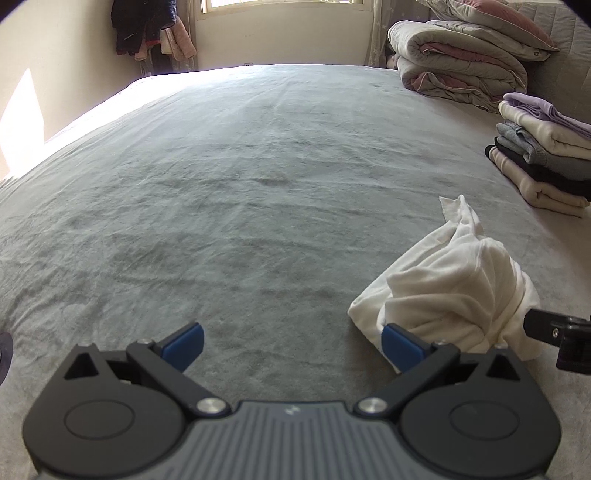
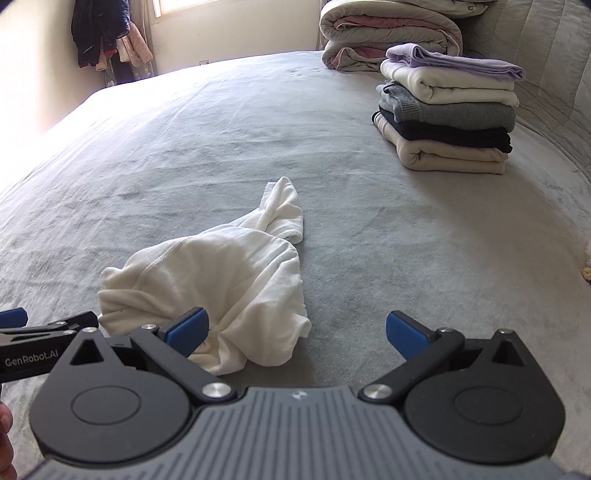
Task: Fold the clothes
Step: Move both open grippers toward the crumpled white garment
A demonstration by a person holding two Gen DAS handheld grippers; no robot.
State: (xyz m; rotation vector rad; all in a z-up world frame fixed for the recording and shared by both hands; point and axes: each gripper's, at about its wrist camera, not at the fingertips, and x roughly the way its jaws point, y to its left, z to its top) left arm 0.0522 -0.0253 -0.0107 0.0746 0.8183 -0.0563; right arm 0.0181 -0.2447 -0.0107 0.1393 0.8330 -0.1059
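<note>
The crumpled white cotton garment [image 2: 218, 284] sits bunched in the lower centre-left of the right wrist view, its near edge hidden behind the right claw [image 2: 297, 334], so what kind of garment it is stays hard to make out. One twisted end, perhaps a sleeve, trails toward the upper right of the frame, and the long axis runs from lower left to upper right on the grey plush bed cover [image 2: 369, 236]. In the left wrist view the same heap lies at lower right, partly behind a blue pad. The left claw [image 1: 291, 341] is spread wide and holds nothing; the right claw gapes wide too, empty, its left pad just at the cloth. A neat stack of folded clothes [image 2: 447, 110] stands well apart at upper right, rolled grey-and-pink quilts [image 2: 388, 33] behind it. Dark hanging clothes [image 2: 107, 33] fill the upper left corner.
</note>
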